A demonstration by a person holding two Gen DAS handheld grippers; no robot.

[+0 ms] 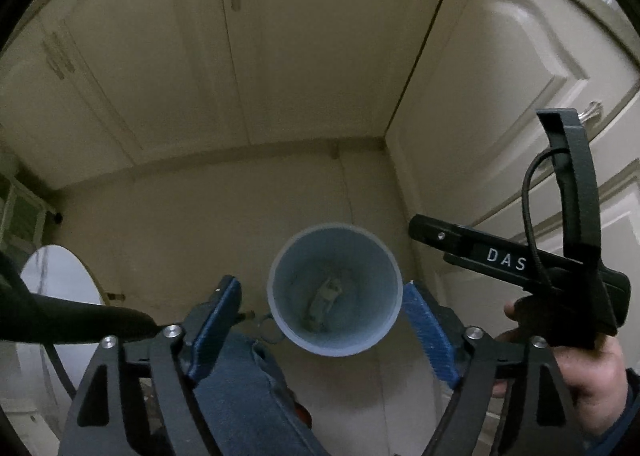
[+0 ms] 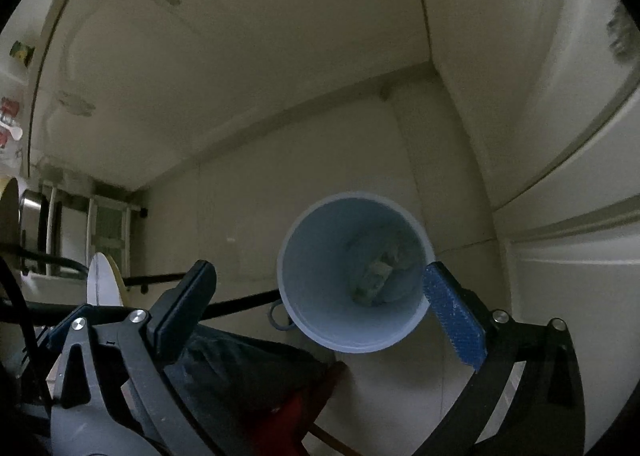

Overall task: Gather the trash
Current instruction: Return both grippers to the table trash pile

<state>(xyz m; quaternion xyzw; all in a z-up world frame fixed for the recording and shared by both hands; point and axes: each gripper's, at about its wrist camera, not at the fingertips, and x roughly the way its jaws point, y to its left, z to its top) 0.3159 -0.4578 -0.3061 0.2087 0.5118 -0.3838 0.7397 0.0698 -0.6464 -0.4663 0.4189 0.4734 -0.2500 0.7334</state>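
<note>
Pale blue bin [image 1: 335, 296] is seen on the floor by the cabinets, crumpled trash [image 1: 325, 306] at its bottom. Left gripper [image 1: 322, 330] and right gripper [image 2: 320, 304] fingers are spread wide above it, nothing held.

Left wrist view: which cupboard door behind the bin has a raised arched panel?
The door on the right, past the corner, with the shiny metal handle. The back doors are flat, with long bar handles.
</note>
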